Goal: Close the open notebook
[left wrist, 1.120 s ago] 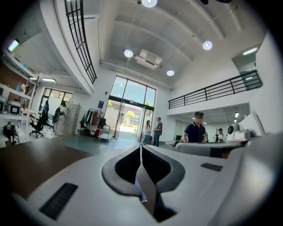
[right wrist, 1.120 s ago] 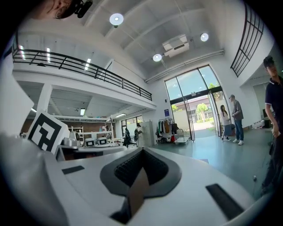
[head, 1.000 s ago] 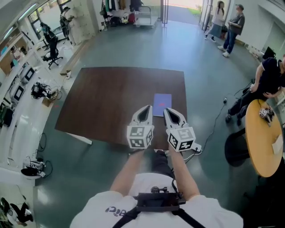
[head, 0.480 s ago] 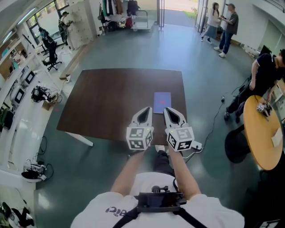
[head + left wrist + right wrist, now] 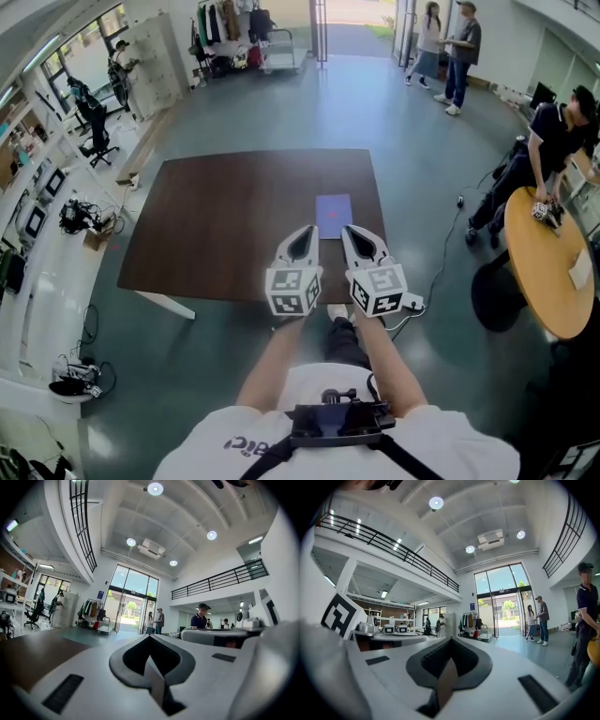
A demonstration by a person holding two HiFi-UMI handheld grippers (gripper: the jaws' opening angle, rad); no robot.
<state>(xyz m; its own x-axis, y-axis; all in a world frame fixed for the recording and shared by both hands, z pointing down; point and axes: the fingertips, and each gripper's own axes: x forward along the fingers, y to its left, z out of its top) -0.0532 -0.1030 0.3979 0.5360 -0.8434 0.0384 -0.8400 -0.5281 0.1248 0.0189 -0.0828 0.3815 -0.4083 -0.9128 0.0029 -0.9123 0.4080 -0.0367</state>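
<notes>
The notebook [image 5: 334, 214] was seen lying flat on the dark surface [image 5: 216, 225], towards its right-hand edge, as a single blue-violet rectangle with a small red mark on it. Its long axis was laid away from the person, from the near edge towards the far one. Whether a cover or a page was being shown could not be made out from the head view. The same sight would be given by a book lying open and seen small, and by one already shut, so no stage could be settled.

The left gripper [image 5: 306, 231] and the right gripper [image 5: 350, 230] were held level and side by side over the near edge of the surface, pointed across it. The fingers [image 5: 84, 667] of the left were closed together with nothing between them, and those of the right [image 5: 525, 663] likewise. The notebook was found straight ahead of the tips, farther in on the surface and a little to the right of the gap between the two grippers. The right gripper was judged the nearer.
</notes>
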